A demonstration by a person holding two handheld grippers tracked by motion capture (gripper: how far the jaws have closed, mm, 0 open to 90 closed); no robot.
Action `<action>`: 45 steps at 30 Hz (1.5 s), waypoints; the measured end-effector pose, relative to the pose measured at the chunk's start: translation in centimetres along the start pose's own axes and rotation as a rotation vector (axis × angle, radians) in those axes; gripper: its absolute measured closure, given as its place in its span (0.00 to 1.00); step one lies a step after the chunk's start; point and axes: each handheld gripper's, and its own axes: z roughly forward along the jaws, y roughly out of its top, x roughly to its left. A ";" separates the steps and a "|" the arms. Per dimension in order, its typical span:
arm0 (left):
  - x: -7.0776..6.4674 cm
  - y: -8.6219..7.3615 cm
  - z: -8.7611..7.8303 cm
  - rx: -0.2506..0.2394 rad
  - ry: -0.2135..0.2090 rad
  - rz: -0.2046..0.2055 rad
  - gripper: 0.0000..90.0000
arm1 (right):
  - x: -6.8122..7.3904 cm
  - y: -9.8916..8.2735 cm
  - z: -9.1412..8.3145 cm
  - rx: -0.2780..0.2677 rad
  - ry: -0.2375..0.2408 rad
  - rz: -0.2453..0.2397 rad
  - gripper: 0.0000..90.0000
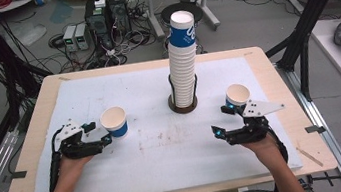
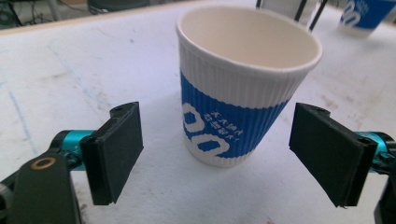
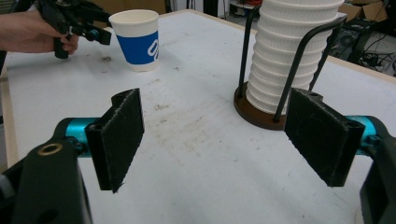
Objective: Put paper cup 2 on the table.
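A white paper cup with a blue band (image 1: 114, 121) (image 2: 243, 93) stands upright on the white mat at the left. My left gripper (image 1: 99, 134) (image 2: 219, 140) is open, its pads on either side of the cup's near face with a gap on both sides. A second cup like it (image 1: 237, 94) stands at the right, just beyond my right gripper (image 1: 222, 119) (image 3: 219, 135), which is open with nothing between its jaws. In the right gripper view the left cup (image 3: 137, 39) stands far off, beside the other hand's gripper (image 3: 88, 30).
A tall stack of paper cups (image 1: 183, 59) (image 3: 289, 51) stands in a wire holder on a round brown base (image 1: 183, 105) at the middle back of the mat. The wooden table's edge (image 1: 277, 76) rings the mat. Computers and cables lie on the floor beyond.
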 end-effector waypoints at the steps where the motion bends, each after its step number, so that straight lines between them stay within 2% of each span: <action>1: 0.0 0.1 -0.2 -0.020 0.000 -0.007 0.19 | 0.0 0.0 -0.1 -0.001 -0.002 -0.002 0.23; 3: -0.1 0.4 -0.6 -0.065 -0.009 -0.017 0.19 | -0.1 -0.1 -0.2 -0.002 -0.008 0.000 0.23; 6: -0.4 0.8 -1.0 -0.115 -0.031 -0.003 0.19 | -0.2 -0.2 -0.6 -0.001 -0.019 0.005 0.23; 12: -0.8 1.6 -1.9 -0.257 -0.086 0.003 0.19 | -0.7 -0.4 -1.4 0.000 -0.067 0.011 0.23; 16: -1.3 2.3 -2.5 -0.311 -0.106 -0.002 0.19 | -1.1 -0.7 -1.9 -0.004 -0.106 0.022 0.23; 21: -1.8 2.8 -2.8 -0.330 -0.119 0.011 0.19 | -1.5 -0.8 -2.8 -0.019 -0.152 0.022 0.23; 31: -2.4 2.8 -3.1 -0.321 -0.116 0.043 0.19 | -2.1 -1.2 -3.8 -0.026 -0.204 0.040 0.23; 45: -2.6 2.7 -3.5 -0.328 -0.127 0.051 0.19 | -1.7 -0.7 -3.7 -0.041 -0.206 0.040 0.23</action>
